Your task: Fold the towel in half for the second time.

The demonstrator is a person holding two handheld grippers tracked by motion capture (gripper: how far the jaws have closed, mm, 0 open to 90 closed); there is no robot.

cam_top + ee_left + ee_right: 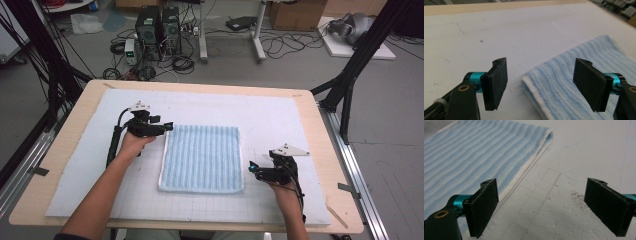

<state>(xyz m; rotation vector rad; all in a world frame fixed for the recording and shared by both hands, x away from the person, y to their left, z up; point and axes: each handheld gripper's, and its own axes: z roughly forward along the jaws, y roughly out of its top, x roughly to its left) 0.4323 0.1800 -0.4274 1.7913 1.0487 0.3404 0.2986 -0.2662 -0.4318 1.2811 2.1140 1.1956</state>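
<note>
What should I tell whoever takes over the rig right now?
Left gripper: open, at the far left corner of the towel, nothing between the jaws.
Right gripper: open, beside the towel's near right edge, holding nothing.
Towel: folded, flat on the white mat, midway between the grippers.
Done: towel lies folded double.
Left: probably grip the corners and fold again.

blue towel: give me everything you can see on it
The blue towel is a soft, ribbed cloth in light blue stripes with a white edge, folded into a near-square of at least two layers. It lies flat on the white mat, mid-table. The left gripper sits at its far-left corner with open jaws either side of that corner, pads not pressing it. The right gripper stands open just off its right edge, near the near corner, not gripping it.
</note>
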